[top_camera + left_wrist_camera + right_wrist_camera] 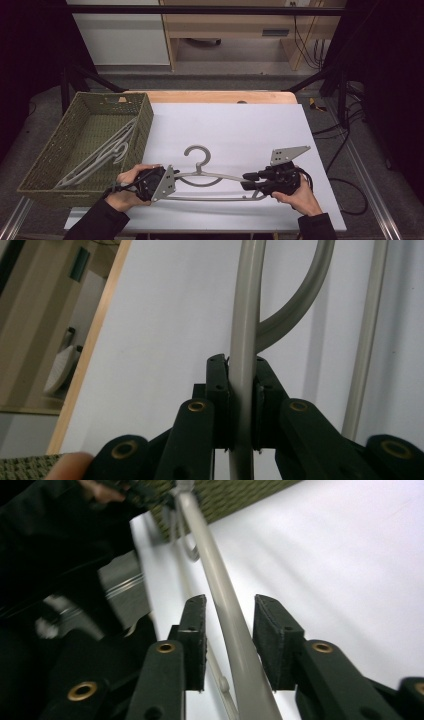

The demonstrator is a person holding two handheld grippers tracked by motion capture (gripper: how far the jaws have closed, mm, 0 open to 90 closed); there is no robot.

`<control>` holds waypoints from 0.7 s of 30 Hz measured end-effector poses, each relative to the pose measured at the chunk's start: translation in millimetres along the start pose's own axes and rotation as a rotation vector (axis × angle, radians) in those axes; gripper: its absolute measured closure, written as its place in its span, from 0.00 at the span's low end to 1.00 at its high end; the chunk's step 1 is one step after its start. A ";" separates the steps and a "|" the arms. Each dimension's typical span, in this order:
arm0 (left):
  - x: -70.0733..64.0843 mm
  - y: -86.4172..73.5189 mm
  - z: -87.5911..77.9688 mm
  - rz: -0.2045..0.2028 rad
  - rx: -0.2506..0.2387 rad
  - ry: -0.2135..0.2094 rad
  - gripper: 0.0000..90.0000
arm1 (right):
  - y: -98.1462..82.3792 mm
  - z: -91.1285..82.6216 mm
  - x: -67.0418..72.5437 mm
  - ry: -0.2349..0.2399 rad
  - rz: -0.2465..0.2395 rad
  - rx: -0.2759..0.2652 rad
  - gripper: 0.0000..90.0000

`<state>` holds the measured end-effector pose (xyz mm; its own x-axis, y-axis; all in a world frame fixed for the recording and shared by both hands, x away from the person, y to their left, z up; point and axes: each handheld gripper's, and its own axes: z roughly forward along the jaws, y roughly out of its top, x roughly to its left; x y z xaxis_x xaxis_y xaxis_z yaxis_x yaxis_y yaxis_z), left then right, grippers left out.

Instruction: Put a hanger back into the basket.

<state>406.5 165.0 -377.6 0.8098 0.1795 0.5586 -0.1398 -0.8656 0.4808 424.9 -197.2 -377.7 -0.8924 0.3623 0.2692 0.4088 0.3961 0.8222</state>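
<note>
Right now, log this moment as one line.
left hand-held gripper: shut on hanger | right hand-held gripper: open around hanger arm | basket: holds more hangers

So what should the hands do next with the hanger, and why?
Probably pull the right tool back off the hanger. Its pads stand apart with the hanger arm loose between them, while the left tool is clamped on the other arm, so the left can then carry it to the basket, where another hanger lies.

A grey hanger (210, 176) lies on the white table (240, 130), tongs at both ends.
</note>
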 end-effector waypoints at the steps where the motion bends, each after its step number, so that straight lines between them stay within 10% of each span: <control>1: 0.5 0.3 0.1 -0.015 0.003 -0.003 0.91 | 0.0 -0.8 0.0 -0.026 0.000 -0.020 0.68; 12: 7.8 8.4 3.9 -0.234 0.052 0.021 0.91 | -8.0 -30.2 -7.0 -0.381 0.007 -0.358 0.27; 21: 21.6 11.8 5.0 -0.388 0.086 0.064 0.91 | -27.9 -47.3 -15.1 -0.547 0.073 -0.387 0.11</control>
<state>425.2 156.3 -363.3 0.7557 0.5267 0.3891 0.2192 -0.7634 0.6076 417.9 -253.6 -381.0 -0.5976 0.7924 0.1219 0.2754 0.0602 0.9594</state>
